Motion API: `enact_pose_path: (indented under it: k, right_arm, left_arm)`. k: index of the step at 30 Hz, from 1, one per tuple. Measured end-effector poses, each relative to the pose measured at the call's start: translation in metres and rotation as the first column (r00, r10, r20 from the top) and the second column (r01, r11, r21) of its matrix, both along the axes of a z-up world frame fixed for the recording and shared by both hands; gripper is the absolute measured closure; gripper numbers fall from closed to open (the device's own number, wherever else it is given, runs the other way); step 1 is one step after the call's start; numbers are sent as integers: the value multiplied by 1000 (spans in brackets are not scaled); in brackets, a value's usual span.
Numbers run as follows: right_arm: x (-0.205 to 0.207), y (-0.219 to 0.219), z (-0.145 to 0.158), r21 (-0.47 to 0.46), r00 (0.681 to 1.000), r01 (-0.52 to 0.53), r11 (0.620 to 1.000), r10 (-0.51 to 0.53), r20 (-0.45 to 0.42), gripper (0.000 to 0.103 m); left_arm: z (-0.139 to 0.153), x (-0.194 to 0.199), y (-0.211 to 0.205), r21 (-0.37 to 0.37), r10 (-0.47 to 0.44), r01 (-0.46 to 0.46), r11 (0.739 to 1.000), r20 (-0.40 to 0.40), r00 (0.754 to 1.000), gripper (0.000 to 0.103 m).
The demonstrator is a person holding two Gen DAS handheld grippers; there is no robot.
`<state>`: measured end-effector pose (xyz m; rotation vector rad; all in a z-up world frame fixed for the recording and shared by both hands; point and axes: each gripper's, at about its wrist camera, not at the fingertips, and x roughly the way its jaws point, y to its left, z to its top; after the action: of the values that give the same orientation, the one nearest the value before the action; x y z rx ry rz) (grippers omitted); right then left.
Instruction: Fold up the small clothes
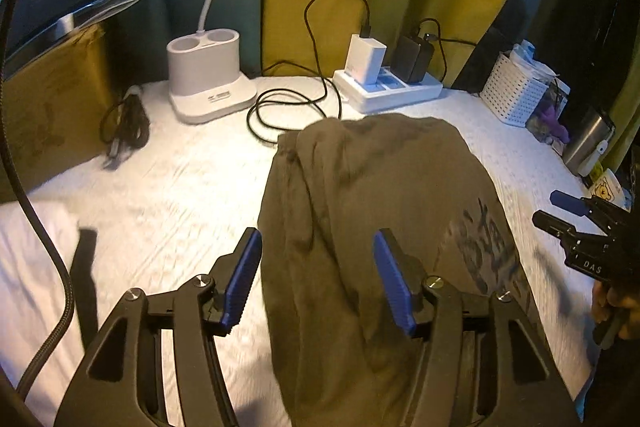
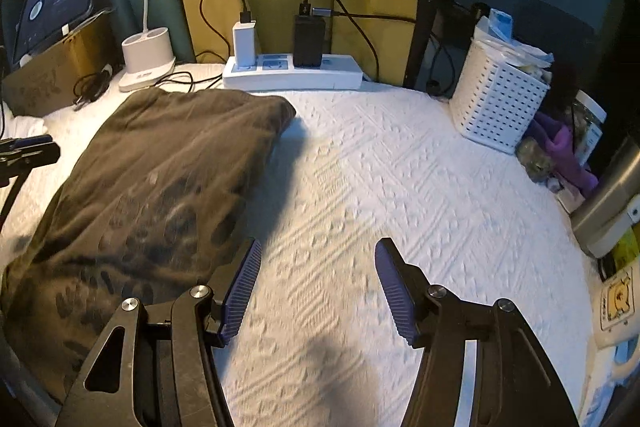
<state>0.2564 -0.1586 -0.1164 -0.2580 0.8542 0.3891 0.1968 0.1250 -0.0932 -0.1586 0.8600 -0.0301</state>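
An olive-brown garment (image 1: 380,211) with a dark print lies folded lengthwise on the white textured bed cover (image 1: 180,195). It also shows at the left of the right wrist view (image 2: 160,187). My left gripper (image 1: 316,247) is open, its blue pads straddling the garment's left part just above the cloth. My right gripper (image 2: 318,255) is open and empty over bare cover, to the right of the garment. The right gripper shows at the right edge of the left wrist view (image 1: 580,223). The left gripper's tip shows at the left edge of the right wrist view (image 2: 28,147).
At the back stand a white lamp base (image 1: 208,75), a power strip (image 1: 388,87) with chargers and black cables (image 1: 292,107). A white perforated basket (image 2: 500,99), purple items and a metal container (image 1: 588,139) line the right side. A cardboard box (image 1: 52,107) stands at left.
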Motion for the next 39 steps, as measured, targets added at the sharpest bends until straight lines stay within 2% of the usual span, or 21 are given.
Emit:
enact_pose_path:
  k: [3, 7, 17, 25, 31, 36, 39]
  right_arm:
    - [12, 7, -1, 11, 1000, -12, 1000, 12, -5, 41]
    - [28, 14, 1, 35, 1000, -22, 999, 22, -1, 29]
    - [69, 32, 4, 80, 999, -41, 996, 42, -12, 29]
    - [90, 45, -2, 136, 997, -54, 989, 60, -42, 28]
    - [98, 53, -10, 156, 995, -62, 986, 73, -63, 25]
    - [103, 57, -19, 156, 994, -78, 985, 89, -70, 25]
    - [106, 55, -26, 175, 992, -77, 982, 93, -83, 25]
  left_arm:
    - [-2, 15, 3, -11, 1, -1, 1000, -1, 1000, 44]
    - [-7, 34, 10, -23, 9, -9, 1000, -5, 1000, 34]
    - [-15, 72, 12, -60, -23, 22, 998, -23, 999, 33]
    - [-37, 89, 11, -63, -48, 42, 997, -96, 994, 33]
    - [-42, 92, -1, -8, -78, 77, 997, -105, 991, 24]
    - [-43, 90, -10, -7, -131, 131, 991, -104, 986, 23]
    - [-44, 89, -19, 30, -162, 166, 986, -107, 981, 23]
